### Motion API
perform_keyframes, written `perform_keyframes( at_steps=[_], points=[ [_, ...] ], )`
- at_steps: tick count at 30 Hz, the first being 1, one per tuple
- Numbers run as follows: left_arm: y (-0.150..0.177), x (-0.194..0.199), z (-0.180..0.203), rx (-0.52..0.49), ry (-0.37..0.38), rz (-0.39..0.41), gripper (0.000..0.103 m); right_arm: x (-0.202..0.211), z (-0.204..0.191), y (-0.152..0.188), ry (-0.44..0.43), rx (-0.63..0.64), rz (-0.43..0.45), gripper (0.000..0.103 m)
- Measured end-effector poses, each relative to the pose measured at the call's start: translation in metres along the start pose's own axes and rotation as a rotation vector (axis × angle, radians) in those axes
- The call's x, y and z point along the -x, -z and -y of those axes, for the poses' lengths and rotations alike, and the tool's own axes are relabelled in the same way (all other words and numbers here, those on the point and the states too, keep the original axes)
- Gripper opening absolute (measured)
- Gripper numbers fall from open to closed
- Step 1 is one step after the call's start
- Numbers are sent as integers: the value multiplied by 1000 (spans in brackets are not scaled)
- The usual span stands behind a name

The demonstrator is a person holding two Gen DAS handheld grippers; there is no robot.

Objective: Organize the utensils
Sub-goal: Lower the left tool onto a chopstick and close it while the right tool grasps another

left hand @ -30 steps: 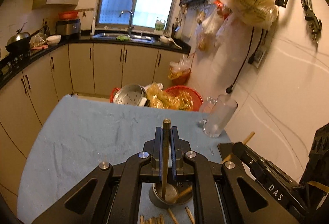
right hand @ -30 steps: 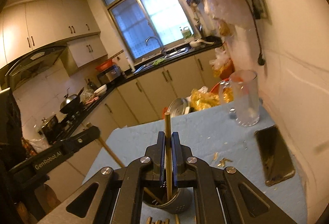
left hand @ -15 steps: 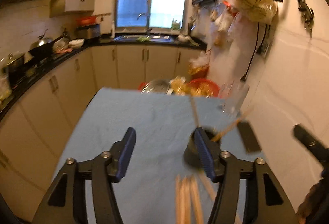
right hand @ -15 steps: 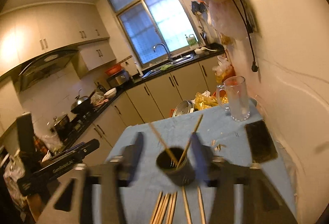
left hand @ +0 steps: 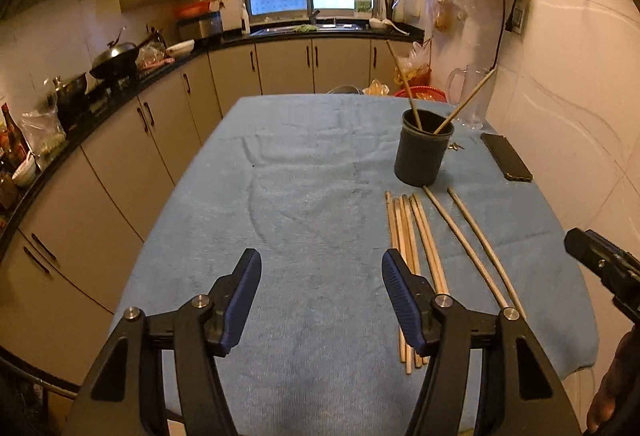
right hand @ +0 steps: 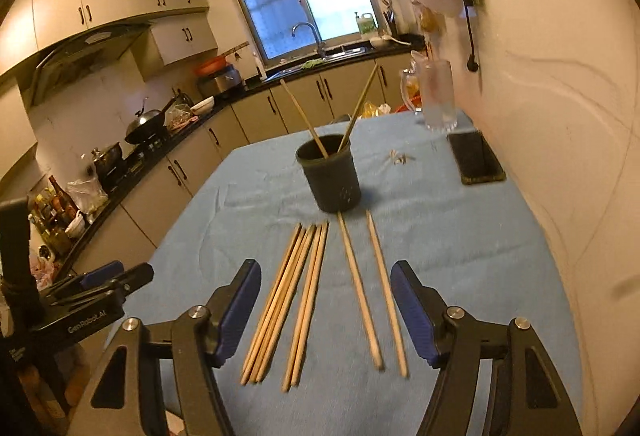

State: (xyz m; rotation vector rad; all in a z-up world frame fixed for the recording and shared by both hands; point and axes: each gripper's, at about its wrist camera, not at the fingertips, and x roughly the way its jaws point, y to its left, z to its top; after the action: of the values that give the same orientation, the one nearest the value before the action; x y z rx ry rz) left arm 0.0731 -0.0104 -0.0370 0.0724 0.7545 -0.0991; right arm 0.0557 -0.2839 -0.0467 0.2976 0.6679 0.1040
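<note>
Both chopsticks (right hand: 304,120) dropped, grippers (right hand: 326,300) empty

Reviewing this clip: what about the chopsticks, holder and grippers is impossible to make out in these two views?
- Bundled chopsticks, left wrist view: near ends hidden behind the left gripper finger.
- Exact count of the bundle, right wrist view: motion blur merges the sticks.
- Holder interior: its rim hides the standing sticks' lower ends.
- Right gripper, left wrist view: cut off by the frame edge.

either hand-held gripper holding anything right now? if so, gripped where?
Nothing held. Left hand-held gripper and right hand-held gripper are both open and empty above the loose chopsticks on the table.
</note>
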Motion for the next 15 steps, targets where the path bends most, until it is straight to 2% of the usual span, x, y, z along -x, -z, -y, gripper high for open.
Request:
perform_keyframes(
  at_steps=[8,15],
  points=[
    [2,21,11,-27,1,40,66,23,-4,4,6,14,23,69],
    [1,11,13,-36,-6,22,67,15,-5,3,13,24,9,68]
  ],
)
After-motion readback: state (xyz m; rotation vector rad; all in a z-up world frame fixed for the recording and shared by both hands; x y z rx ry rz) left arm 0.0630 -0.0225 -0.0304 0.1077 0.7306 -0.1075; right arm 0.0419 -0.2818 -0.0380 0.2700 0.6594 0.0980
